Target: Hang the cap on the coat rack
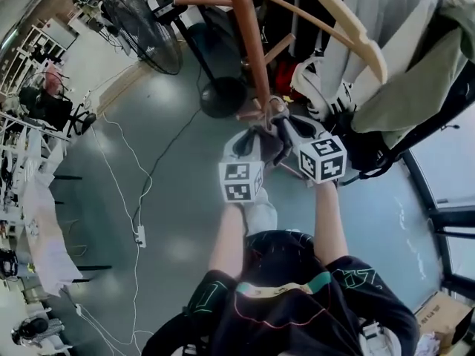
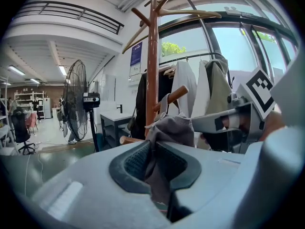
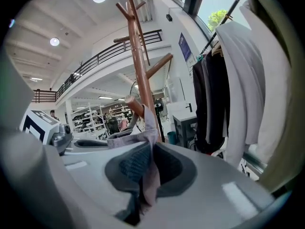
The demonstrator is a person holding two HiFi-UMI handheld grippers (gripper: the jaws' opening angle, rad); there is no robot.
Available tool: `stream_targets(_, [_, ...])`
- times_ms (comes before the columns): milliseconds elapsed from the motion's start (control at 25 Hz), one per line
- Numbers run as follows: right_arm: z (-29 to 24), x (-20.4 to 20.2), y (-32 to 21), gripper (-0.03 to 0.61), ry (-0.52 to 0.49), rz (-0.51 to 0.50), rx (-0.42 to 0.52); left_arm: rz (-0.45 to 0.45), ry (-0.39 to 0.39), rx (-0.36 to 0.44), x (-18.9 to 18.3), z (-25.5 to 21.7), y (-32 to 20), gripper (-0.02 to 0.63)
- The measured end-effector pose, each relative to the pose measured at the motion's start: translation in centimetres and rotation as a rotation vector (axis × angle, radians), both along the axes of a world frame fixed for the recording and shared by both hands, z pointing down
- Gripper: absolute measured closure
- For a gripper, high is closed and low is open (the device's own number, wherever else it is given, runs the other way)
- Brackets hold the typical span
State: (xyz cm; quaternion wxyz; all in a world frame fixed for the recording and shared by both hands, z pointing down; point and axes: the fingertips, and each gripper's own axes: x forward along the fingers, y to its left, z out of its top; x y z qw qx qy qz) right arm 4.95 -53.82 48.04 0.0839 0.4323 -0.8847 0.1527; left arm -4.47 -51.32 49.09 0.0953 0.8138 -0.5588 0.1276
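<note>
Grey fabric cap (image 1: 271, 141) is held between both tools, just beside a lower peg (image 3: 136, 106) of the brown wooden coat rack (image 1: 251, 43), whose pole runs toward 12 o'clock in the head view. The left gripper (image 2: 153, 159) has its jaws pressed together on one fold of the cloth. The right gripper (image 3: 145, 168) is clamped on another fold, with the peg at its 12 o'clock. A black standing fan (image 1: 145, 24) is at 10 o'clock, and hanging clothes (image 1: 386, 65) are at 2 o'clock.
</note>
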Motion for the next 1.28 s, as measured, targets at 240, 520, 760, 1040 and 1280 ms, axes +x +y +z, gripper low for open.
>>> stream_targets(240, [1.4, -1.7, -1.7, 0.543, 0.002, 0.005, -0.016, 0.016, 0.012, -0.015, -1.1, 1.7, -1.6, 0.569])
stream_targets(520, [2.4, -1.9, -3.7, 0.542, 0.033, 0.07, -0.02, 0.028, -0.005, -0.041, -1.2, 3.7, -3.3, 0.565])
stream_targets(760, [2.3, -0.5, -2.5, 0.453, 0.144, 0.152, -0.034, 0.123, -0.041, -0.027, -0.7, 2.9, -0.7, 0.417])
stream_targets(1040, [0.3, 0.2, 2.5, 0.474, 0.173, 0.143, 0.045, -0.069, 0.018, 0.089, -3.8, -0.3, 4.6, 0.551])
stream_targets(1280, [-5.4, -0.2, 6.9, 0.575, 0.088, 0.092, 0.217, -0.176, 0.066, 0.22, -5.0, -6.0, 8.8, 0.604])
